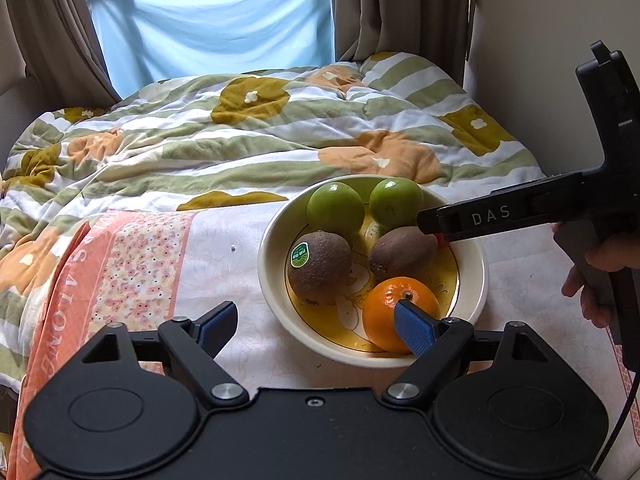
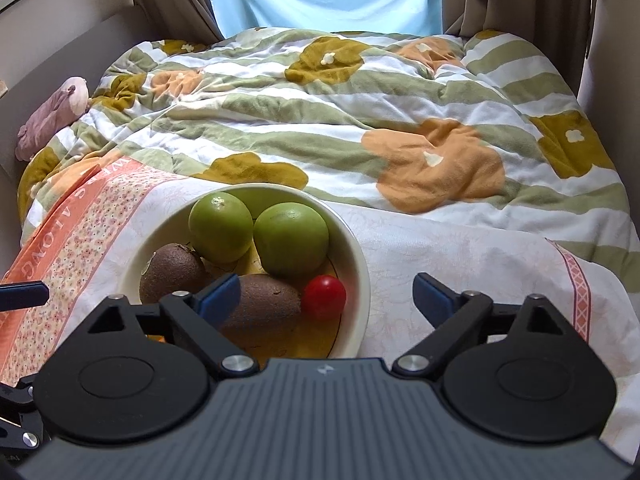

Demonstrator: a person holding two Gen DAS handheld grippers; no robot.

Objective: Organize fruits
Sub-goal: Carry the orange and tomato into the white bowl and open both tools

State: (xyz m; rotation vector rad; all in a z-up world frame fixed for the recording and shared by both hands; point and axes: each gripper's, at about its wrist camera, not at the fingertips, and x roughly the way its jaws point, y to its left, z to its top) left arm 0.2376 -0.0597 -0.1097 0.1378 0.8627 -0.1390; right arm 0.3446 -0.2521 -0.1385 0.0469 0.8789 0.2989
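A cream bowl (image 1: 272, 280) (image 2: 360, 272) sits on a white cloth and holds two green fruits (image 1: 335, 208) (image 2: 220, 228), two kiwis (image 1: 320, 268) (image 2: 264, 304), an orange (image 1: 396, 312) and a small red tomato (image 2: 324, 296). My left gripper (image 1: 316, 328) is open at the bowl's near rim, its right finger in front of the orange, touching nothing that I can see. My right gripper (image 2: 326, 298) (image 1: 430, 222) hangs open over the bowl's right side. The tomato lies free in the bowl under the gap between its fingers, beside a kiwi.
The bowl rests on a white and pink floral cloth (image 1: 132, 264) spread over a bed. A rumpled flowered quilt (image 1: 240, 140) lies behind it. A plush toy (image 2: 52, 116) sits far left. Curtains, a blue sheet (image 1: 216, 24) and walls close off the back. A hand (image 1: 600, 256) holds the right gripper.
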